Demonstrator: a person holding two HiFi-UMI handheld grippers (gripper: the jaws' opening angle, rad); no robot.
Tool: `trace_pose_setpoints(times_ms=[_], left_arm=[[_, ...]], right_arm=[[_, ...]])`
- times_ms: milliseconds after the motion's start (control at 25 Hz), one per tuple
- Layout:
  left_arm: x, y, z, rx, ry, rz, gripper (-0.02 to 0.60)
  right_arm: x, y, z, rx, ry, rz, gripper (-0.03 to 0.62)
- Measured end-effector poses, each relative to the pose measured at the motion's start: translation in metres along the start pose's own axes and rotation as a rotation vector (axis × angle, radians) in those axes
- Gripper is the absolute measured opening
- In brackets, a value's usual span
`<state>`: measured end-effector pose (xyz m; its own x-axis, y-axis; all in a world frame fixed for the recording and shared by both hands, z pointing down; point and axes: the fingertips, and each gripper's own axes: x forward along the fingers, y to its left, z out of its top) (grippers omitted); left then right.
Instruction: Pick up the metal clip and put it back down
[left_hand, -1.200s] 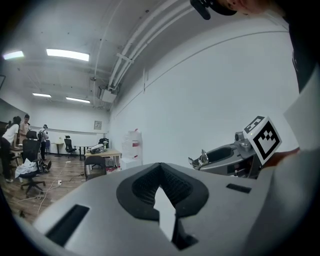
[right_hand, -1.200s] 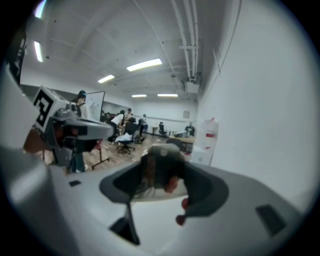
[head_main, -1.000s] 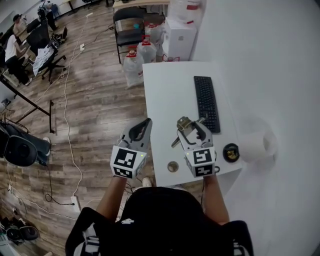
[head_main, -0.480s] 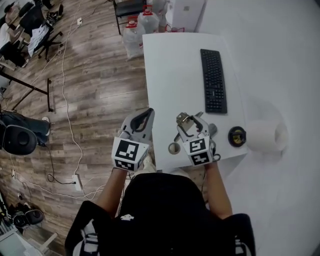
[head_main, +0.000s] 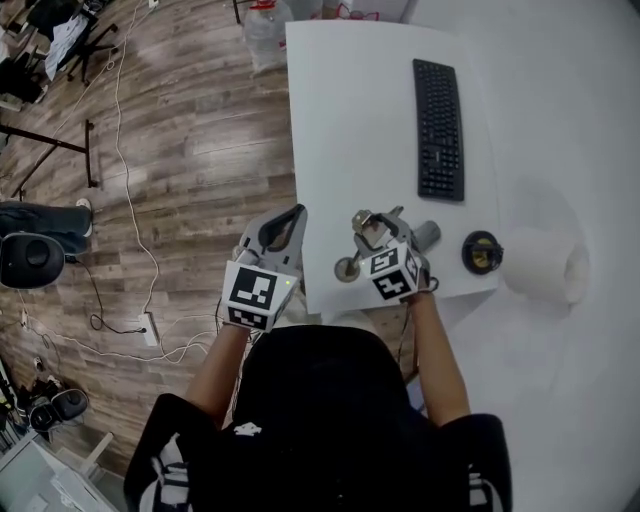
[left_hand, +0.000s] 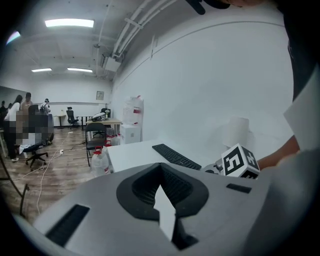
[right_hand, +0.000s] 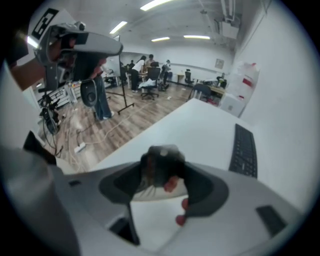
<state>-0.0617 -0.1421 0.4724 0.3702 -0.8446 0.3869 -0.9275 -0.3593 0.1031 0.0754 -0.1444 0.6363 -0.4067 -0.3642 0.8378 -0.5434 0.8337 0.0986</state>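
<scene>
My right gripper (head_main: 372, 222) is shut on the metal clip (head_main: 366, 230), a dark steel clip with red-tipped handles. It holds the clip just above the near end of the white table (head_main: 350, 120). In the right gripper view the clip (right_hand: 161, 165) sits pinched between the jaws, over the tabletop. My left gripper (head_main: 296, 213) hangs beside the table's left edge, over the wooden floor. Its jaws meet at the tips with nothing between them (left_hand: 161, 180).
A small round roll (head_main: 345, 268) lies at the table's near edge, left of my right gripper. A black keyboard (head_main: 438, 130) lies along the right side. A grey cylinder (head_main: 427, 234), a black round object (head_main: 482, 252) and a white paper roll (head_main: 545, 266) sit at the near right.
The head view has tipped down toward the near end of the table. My right gripper, still holding the clip, has drawn back toward the near edge and the small roll. The left gripper has kept its place.
</scene>
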Motion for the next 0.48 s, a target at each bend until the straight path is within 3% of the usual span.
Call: trace_pose_setpoints(times_ms=[480], left_arm=[[0.009, -0.004, -0.038, -0.015, 0.081, -0.031, 0.025]], right_arm=[[0.059, 0.001, -0.016, -0.095, 0.127, 0.065, 0.285]])
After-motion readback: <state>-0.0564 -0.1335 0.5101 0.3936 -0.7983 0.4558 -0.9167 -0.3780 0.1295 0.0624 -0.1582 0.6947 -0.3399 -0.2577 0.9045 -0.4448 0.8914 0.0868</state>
